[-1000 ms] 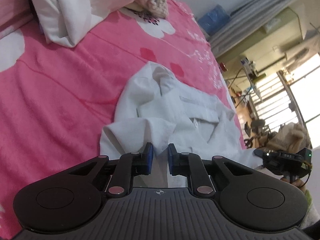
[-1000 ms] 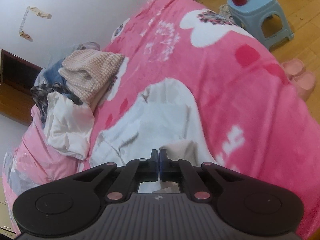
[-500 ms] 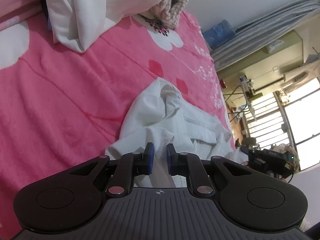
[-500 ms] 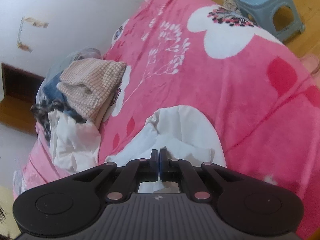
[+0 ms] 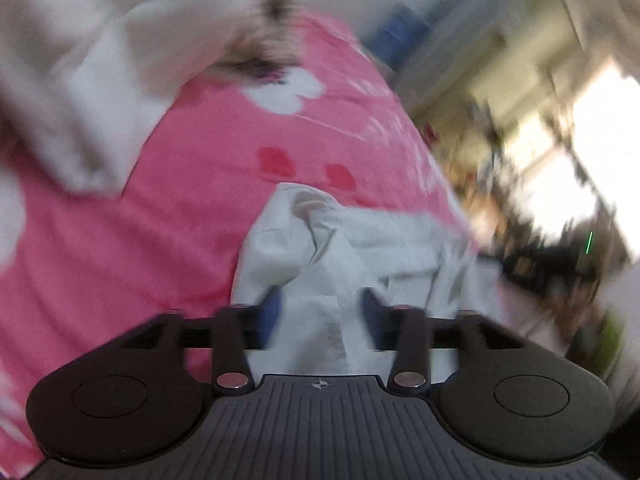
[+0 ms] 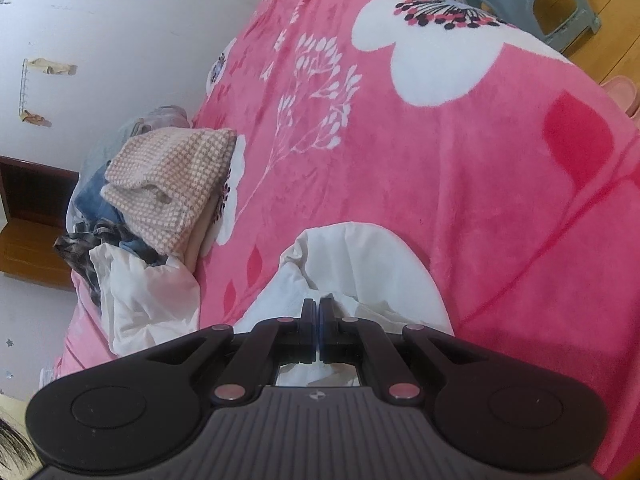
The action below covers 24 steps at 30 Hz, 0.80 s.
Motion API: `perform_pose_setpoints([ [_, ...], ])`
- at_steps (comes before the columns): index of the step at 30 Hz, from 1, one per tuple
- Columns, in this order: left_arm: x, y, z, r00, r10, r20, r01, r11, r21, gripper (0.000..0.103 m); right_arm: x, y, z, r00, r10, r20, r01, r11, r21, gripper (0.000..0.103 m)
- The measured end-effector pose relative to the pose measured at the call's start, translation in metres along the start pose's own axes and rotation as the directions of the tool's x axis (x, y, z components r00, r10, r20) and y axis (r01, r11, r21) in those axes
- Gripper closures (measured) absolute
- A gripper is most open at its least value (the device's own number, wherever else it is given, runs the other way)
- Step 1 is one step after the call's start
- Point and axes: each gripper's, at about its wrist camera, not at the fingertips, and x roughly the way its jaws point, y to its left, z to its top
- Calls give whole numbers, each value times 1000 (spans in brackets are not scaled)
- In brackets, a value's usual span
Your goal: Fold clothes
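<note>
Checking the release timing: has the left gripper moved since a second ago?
Yes. The left gripper shifted toward the bed's head: the white clothes pile looms larger. Its jaws have just been opening, white shirt loose between them.

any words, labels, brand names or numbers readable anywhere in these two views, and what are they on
No readable text in either view.
Left tongs body: only a small crosshair mark, no letters.
Right tongs body: a small emblem, too small to read.
Pink blanket: flower and branch patterns only, no writing.
Left view background: too blurred to tell.
</note>
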Motion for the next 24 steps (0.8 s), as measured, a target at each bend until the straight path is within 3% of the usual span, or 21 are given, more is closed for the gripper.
perform_pose_setpoints([
  [2, 5, -15, 1, 999, 45, -15, -42, 989, 141, 37, -1, 0, -1, 1000, -3, -2, 3, 1000, -3, 102],
  [5, 19, -28, 1, 995, 65, -71, -45, 965, 259, 35, -2, -2, -1, 1000, -3, -1, 3, 1000, 2, 102],
  [9, 37, -36, -3, 990, 88, -112, -46, 942, 333, 38, -3, -2, -2, 1000, -2, 1, 2, 1000, 2, 102],
  [12, 44, -38, -7, 986, 105, -128, -53, 932, 359, 49, -3, -2, -2, 1000, 0, -1, 0, 1000, -2, 102],
  [15, 44, -35, -6, 987, 106, -122, -59, 939, 338, 61, -3, -1, -2, 1000, 3, -1, -3, 1000, -4, 102],
  [17, 45, -34, -6, 987, 117, -108, -76, 942, 327, 78, -2, -1, -2, 1000, 5, -1, -5, 1000, -4, 102],
  [20, 47, -31, -4, 987, 132, -91, -98, 947, 307, 92, -2, -2, -2, 1000, 7, 2, -7, 1000, 0, 102],
  [24, 44, -29, -1, 990, 126, -58, -104, 953, 286, 97, -1, -4, -1, 1000, 10, 7, -10, 1000, 16, 102],
])
